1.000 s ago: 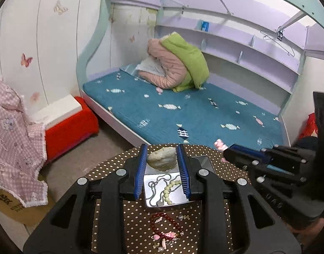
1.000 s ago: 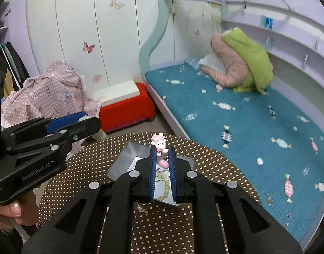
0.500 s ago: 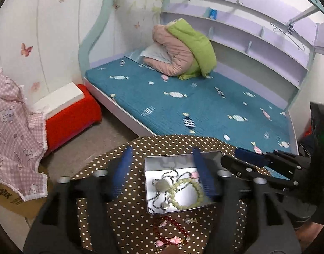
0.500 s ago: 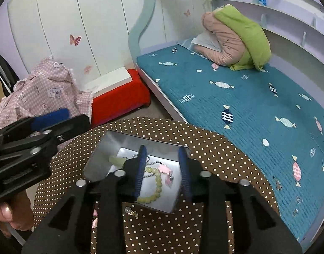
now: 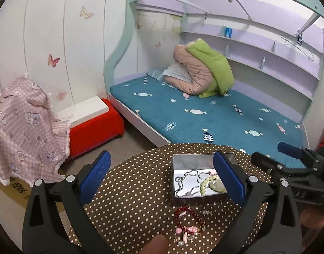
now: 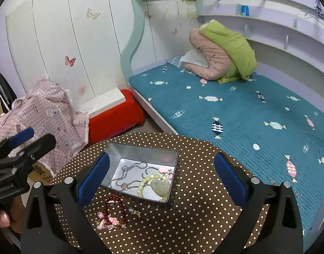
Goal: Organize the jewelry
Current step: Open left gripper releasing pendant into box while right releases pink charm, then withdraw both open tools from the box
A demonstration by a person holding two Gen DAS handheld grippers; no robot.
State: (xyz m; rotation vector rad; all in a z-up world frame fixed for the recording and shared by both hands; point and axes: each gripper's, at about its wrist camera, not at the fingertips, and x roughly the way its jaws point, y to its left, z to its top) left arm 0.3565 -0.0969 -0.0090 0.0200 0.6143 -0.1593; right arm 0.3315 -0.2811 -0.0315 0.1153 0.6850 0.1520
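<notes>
A silver metal tin [image 5: 176, 190] [image 6: 119, 148] sits on a round brown polka-dot table [image 5: 132, 192] [image 6: 200, 201]. It holds a silver chain [image 6: 123, 175], a pale green bead bracelet [image 6: 149, 180], a pale green stone pendant [image 6: 159, 187] and a pink charm [image 6: 164, 169]. A dark red bead bracelet [image 5: 187, 218] [image 6: 114, 209] with pink charms and a small earring [image 6: 134, 211] lie on the table in front of the tin. My left gripper [image 5: 162, 177] is open and empty above the table. My right gripper [image 6: 162, 175] is open and empty over the tin.
Behind the table is a bed with a teal mattress [image 5: 214, 114] and a pink and green duvet [image 5: 202, 72]. A red stool [image 5: 96, 127] and pink checked cloth [image 5: 24, 131] stand on the left. Each gripper shows at the edge of the other's view [image 5: 293, 165] [image 6: 17, 156].
Both grippers opened wide and let go: the left dropped the pale green pendant and the right dropped the pink charm into the tin. Both then drew back and up.
</notes>
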